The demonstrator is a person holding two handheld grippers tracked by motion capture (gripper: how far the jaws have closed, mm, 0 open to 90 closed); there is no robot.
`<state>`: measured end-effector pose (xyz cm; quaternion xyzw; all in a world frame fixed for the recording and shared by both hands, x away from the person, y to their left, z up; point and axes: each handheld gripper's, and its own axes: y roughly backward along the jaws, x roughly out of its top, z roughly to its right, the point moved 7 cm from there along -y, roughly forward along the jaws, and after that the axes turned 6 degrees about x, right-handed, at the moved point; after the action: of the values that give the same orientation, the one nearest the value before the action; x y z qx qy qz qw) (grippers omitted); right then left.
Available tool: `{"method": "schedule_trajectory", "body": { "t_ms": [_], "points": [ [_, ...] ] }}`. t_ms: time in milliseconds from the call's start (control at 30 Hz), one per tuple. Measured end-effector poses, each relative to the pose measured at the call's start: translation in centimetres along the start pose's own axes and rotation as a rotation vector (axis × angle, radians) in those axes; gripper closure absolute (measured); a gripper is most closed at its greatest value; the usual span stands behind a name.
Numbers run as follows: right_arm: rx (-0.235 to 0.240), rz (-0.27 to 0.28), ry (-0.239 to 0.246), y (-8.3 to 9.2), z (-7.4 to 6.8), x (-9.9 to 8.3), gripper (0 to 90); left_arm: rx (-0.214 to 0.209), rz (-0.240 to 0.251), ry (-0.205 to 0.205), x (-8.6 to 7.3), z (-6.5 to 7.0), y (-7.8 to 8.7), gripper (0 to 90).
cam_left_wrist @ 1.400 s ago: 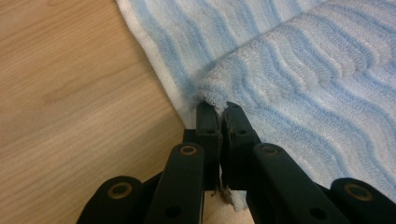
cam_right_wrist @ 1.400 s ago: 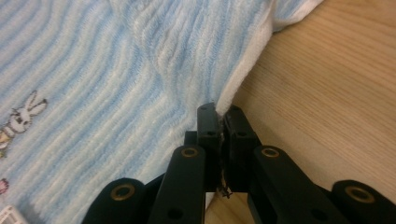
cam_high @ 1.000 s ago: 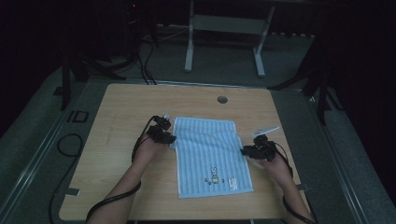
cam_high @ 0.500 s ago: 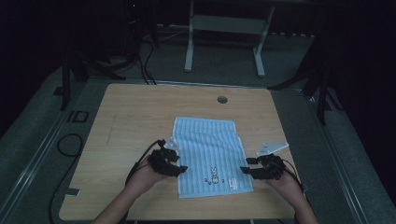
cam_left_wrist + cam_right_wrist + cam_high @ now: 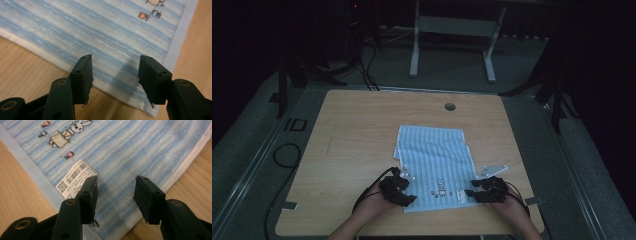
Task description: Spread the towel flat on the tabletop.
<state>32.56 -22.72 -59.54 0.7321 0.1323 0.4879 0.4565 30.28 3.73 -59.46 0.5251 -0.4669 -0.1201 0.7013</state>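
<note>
The towel [image 5: 434, 167] lies flat on the table [image 5: 352, 140], its near hem just short of the table's near edge. My left gripper [image 5: 404, 192] sits at the towel's near left corner, my right gripper [image 5: 473, 194] at its near right corner. Both sets of jaws stand apart over the towel's border, nothing pressed between them.

Risks, as I judge them:
- Right side: the paper tag [image 5: 76, 178] lies just beside one jaw. Closing here could pinch the tag with the cloth, or the tag alone, and tear it.
- Left side: the jaws straddle the white edge [image 5: 113, 91]. A shallow bite could catch only the hem, which may slip when lifted.
- Uneven bites would skew any fold.

Changes from the earlier frames: both hands have come from the towel's far corners down its sides to the near corners. Both jaws have just been opening, with no cloth gripped. The far part of the towel now shows a ragged, doubled-over look.
</note>
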Motion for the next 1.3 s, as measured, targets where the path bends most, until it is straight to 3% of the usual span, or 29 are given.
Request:
{"method": "schedule_trajectory", "body": {
  "t_ms": [200, 400, 500, 733, 833, 900, 933, 1000, 1067, 1200, 1300],
  "points": [
    [-0.029, -0.008, 0.007, -0.4, 1.1, 0.7, 52.9, 0.033, -0.005, -0.002, 1.0, -1.4, -0.7, 45.4],
    [-0.05, -0.008, -0.012, -1.0, 3.5, 2.0, 51.8, 0.08, 0.008, -0.012, 3.0, -3.7, -2.0, 45.3],
    [-0.067, 0.0, -0.024, -1.3, 4.9, 2.5, 50.4, 0.086, 0.021, 0.006, 4.0, -4.6, -2.7, 42.6],
    [-0.099, 0.034, -0.078, -1.4, 7.6, 3.0, 49.8, 0.102, 0.007, 0.012, 5.8, -5.5, -3.7, 41.9],
    [-0.11, 0.044, -0.087, -1.4, 8.1, 3.1, 54.0, 0.119, -0.002, 0.004, 6.3, -5.7, -4.0, 43.2],
    [-0.111, 0.048, -0.084, -1.5, 8.1, 3.2, 60.0, 0.118, 0.011, 0.014, 6.5, -5.8, -4.1, 46.1],
    [-0.109, 0.049, -0.081, -1.4, 8.0, 3.2, 67.6, 0.115, 0.018, 0.021, 6.6, -5.8, -4.1, 51.4],
    [-0.103, 0.051, -0.067, -1.5, 7.8, 3.2, 76.8, 0.115, 0.018, 0.038, 6.7, -6.0, -4.1, 66.1],
    [-0.102, 0.046, -0.047, -1.6, 7.4, 3.3, 84.5, 0.086, 0.017, 0.056, 6.8, -5.9, -4.1, 81.3],
    [-0.124, 0.023, -0.025, -1.7, 7.1, 3.6, 86.2, 0.096, 0.007, 0.05, 7.1, -5.8, -3.9, 85.3],
    [-0.124, 0.033, -0.011, -1.0, 6.7, 4.0, 86.5, 0.104, 0.042, 0.047, 7.5, -5.6, -2.5, 85.8]
  ]
}}
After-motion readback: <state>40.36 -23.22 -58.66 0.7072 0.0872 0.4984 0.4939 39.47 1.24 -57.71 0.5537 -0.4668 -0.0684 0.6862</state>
